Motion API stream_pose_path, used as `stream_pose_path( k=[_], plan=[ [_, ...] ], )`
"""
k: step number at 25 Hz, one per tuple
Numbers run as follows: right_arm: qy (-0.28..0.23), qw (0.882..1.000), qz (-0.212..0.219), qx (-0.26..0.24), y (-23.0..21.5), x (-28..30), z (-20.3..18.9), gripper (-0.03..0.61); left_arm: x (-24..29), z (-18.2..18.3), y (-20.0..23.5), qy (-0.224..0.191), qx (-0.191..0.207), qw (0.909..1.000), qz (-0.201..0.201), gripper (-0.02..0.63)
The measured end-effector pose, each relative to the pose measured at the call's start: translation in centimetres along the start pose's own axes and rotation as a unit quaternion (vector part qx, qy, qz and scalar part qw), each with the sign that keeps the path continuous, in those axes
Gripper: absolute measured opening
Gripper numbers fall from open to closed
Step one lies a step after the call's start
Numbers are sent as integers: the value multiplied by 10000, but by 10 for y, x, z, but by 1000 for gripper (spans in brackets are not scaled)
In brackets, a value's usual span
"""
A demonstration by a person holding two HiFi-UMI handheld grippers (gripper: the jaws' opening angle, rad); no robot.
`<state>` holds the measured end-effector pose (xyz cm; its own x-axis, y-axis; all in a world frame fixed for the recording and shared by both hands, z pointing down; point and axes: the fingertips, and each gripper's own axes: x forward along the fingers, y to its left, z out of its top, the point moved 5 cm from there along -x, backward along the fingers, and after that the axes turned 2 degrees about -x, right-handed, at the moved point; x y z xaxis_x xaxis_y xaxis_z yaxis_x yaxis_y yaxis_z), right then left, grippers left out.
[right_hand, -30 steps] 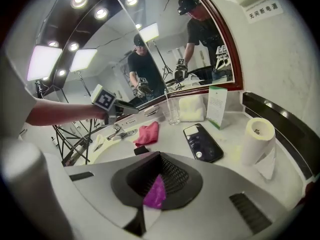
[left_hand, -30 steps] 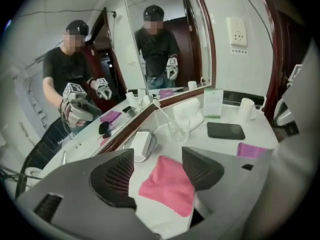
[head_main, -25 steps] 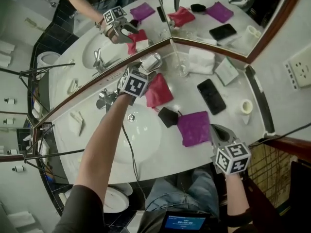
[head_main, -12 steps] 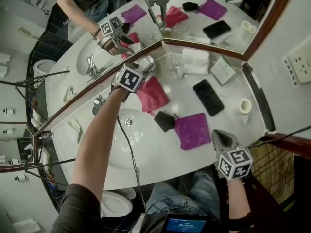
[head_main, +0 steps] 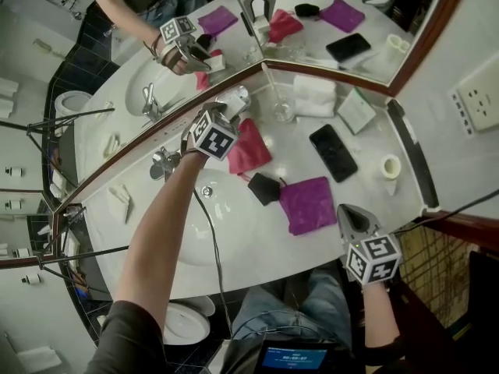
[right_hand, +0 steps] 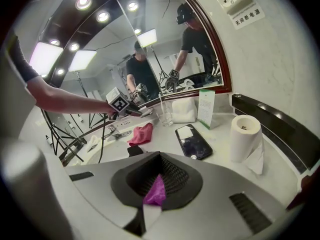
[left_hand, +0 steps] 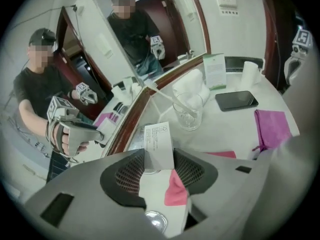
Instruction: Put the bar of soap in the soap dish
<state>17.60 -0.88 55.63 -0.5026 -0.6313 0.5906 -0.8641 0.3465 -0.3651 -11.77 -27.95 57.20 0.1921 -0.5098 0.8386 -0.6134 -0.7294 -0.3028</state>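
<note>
White marble desk [head_main: 374,197] curves round a sunk basin [head_main: 210,224], with angled mirrors [head_main: 327,29] meeting at the back corner and a socket [head_main: 477,100] on the right wall. My left gripper [left_hand: 159,156] is at the desk's back edge by the mirror corner. Its fingers have just been closing and now grasp the boxed bar of soap [left_hand: 159,141] upright, just beside the metal soap dish [left_hand: 137,139]. My right gripper [head_main: 348,215] is at the front edge, fingers clenched, just beside the purple pouch [head_main: 309,205]. A glass [head_main: 282,114], phone [head_main: 334,153] and red cloth [head_main: 249,148] lie mid-desk.
</note>
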Motion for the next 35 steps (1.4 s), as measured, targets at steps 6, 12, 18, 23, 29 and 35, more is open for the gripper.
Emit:
stream_pose_path(
  k=[6,12,18,23,29,35],
  plan=[
    [-19,10000,31,-35,15,-6,3,22,-29,14,-37,-239,750,9959,436,189],
    [-102,9999,-28,-70,19,-20,9,21,-49,40,-101,-552,1795,9779,921,189],
    [-216,9996,-138,-67,15,-42,18,22,-34,35,-161,-395,2234,9694,940,189],
    [-253,9993,-260,12,4,-55,17,21,-12,24,-194,-145,2153,9742,661,189],
    [-235,9989,-399,74,-8,-64,11,21,15,3,-211,310,2223,9741,289,190],
    [-255,9985,-476,116,-14,-67,12,21,33,-4,-225,409,2061,9777,-56,200]
  ],
)
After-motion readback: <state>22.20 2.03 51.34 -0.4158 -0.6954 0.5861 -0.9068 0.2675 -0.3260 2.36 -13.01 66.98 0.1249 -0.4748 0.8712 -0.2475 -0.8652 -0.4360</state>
